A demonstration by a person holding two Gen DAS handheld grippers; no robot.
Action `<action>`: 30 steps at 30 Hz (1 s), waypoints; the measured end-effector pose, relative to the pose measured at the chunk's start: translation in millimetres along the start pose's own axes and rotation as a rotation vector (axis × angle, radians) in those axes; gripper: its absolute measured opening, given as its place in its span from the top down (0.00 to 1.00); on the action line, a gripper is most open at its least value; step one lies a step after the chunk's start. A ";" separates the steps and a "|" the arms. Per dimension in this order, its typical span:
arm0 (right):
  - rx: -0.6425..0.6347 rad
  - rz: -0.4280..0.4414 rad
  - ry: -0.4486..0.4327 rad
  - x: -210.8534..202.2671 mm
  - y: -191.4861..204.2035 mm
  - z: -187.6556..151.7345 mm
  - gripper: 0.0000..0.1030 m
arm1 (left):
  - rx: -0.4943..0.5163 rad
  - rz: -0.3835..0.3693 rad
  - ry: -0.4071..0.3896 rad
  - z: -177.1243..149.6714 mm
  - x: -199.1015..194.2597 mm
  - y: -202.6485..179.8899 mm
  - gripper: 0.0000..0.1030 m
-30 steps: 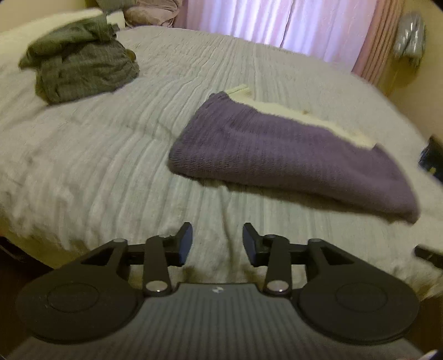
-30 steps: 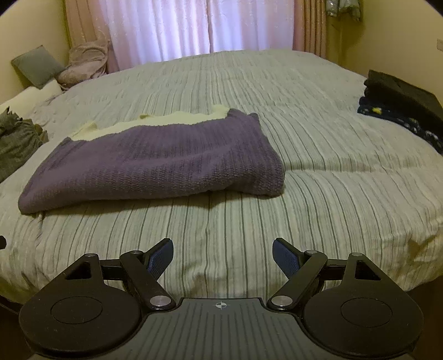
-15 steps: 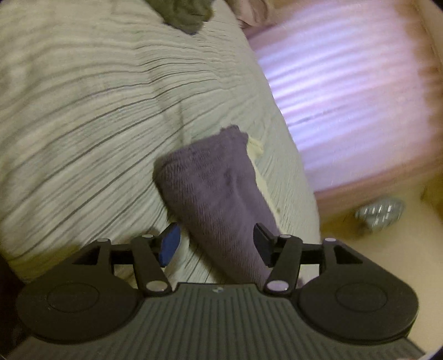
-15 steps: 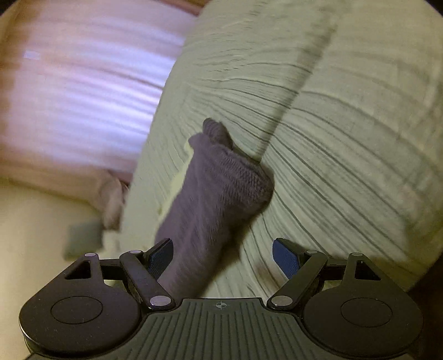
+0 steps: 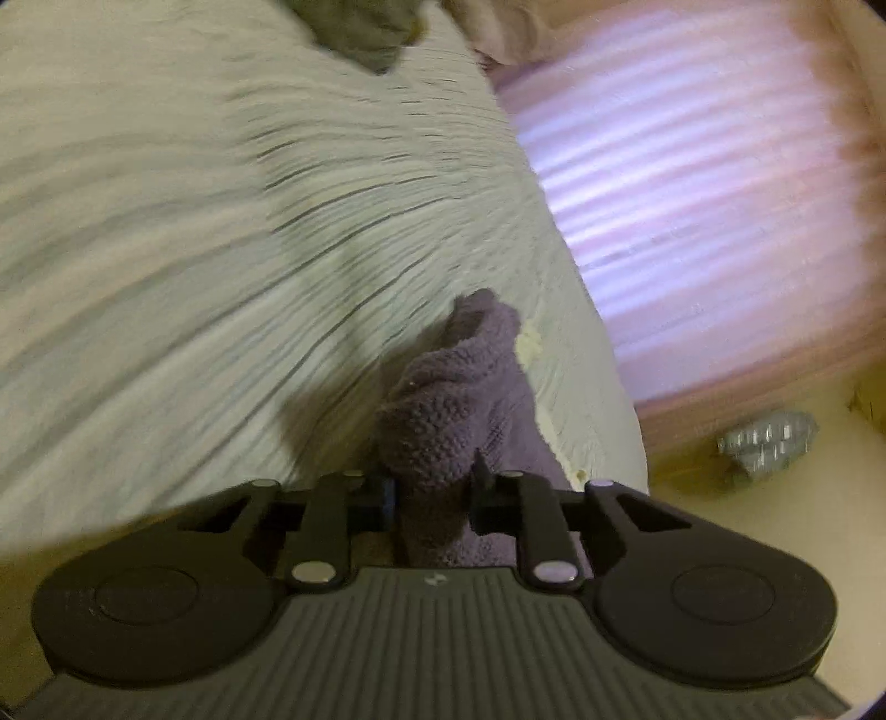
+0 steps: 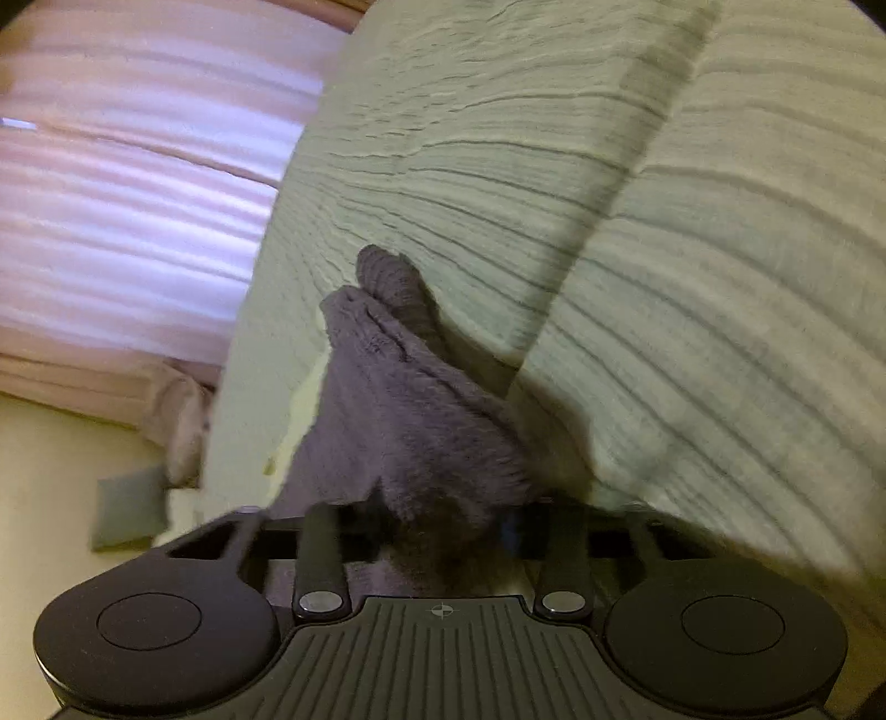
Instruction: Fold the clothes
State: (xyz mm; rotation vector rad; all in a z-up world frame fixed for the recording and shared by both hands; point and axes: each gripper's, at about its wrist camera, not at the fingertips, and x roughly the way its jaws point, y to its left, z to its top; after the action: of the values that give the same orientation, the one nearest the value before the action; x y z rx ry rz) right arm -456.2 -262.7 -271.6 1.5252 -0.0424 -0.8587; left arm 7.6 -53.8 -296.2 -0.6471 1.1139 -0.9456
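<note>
A purple knitted garment (image 5: 448, 410) with a cream edge (image 5: 529, 340) lies on the striped bed cover (image 5: 221, 277). My left gripper (image 5: 432, 498) is tipped sideways and shut on one near corner of the purple garment, with bunched knit between the fingers. In the right wrist view, the same purple garment (image 6: 410, 421) runs away from the camera. There my right gripper (image 6: 448, 531) is shut on its other near corner. Knit covers both fingertips of that gripper.
A grey-green heap of clothes (image 5: 360, 27) lies at the far side of the bed. Pink curtains (image 5: 692, 194) hang behind the bed. A grey cushion (image 6: 130, 509) and a pinkish bundle (image 6: 183, 432) sit by the wall in the right wrist view.
Both grippers rolled sideways, came down onto the near edge of the purple garment and went from open to shut on its two corners.
</note>
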 end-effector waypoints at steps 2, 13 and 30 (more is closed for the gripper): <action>0.005 -0.007 -0.001 0.1 3.0 -5.7 0.77 | 0.071 -0.018 -0.006 20.4 1.5 -13.7 0.85; -0.032 -0.012 0.229 1.8 1.3 -68.7 0.54 | 0.137 0.046 0.023 79.2 24.5 -13.9 0.79; -0.082 -0.008 0.156 -10.1 4.3 -57.3 0.75 | 0.194 0.027 0.004 86.3 27.9 -11.9 0.86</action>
State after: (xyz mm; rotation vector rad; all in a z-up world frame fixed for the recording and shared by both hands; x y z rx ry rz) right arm -431.2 -210.0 -269.0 1.5114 0.1119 -0.7370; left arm 89.3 -85.6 -270.2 -0.4706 1.0170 -1.0174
